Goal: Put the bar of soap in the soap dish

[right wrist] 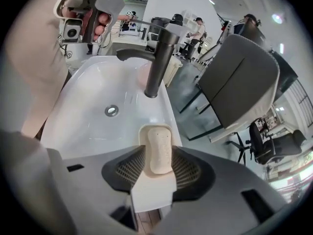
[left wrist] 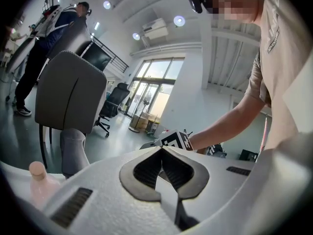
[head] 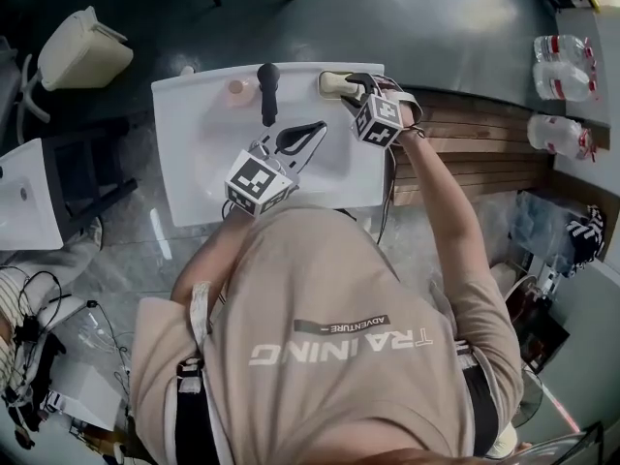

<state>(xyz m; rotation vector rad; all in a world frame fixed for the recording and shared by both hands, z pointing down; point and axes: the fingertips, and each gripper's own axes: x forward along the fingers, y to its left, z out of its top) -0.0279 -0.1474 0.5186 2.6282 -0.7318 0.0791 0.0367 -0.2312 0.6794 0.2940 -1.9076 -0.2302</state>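
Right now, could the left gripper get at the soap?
Probably not: the right gripper has its jaws on the soap at the dish, blocking it; the left gripper hangs shut over the sink.

soap bar between jaws, dish beneath

Light: bright and even in both gripper views; the head view is dimmer, its grey floor dark.
Sources: round ceiling lamps; tall windows, blown out white.
Glare: soft sheen on the white sink.
Shadows: faint, soft-edged.
Distortion: heavy fisheye; black corners in both gripper views.
Focus: bar of soap sharp; nearest foreground soft.
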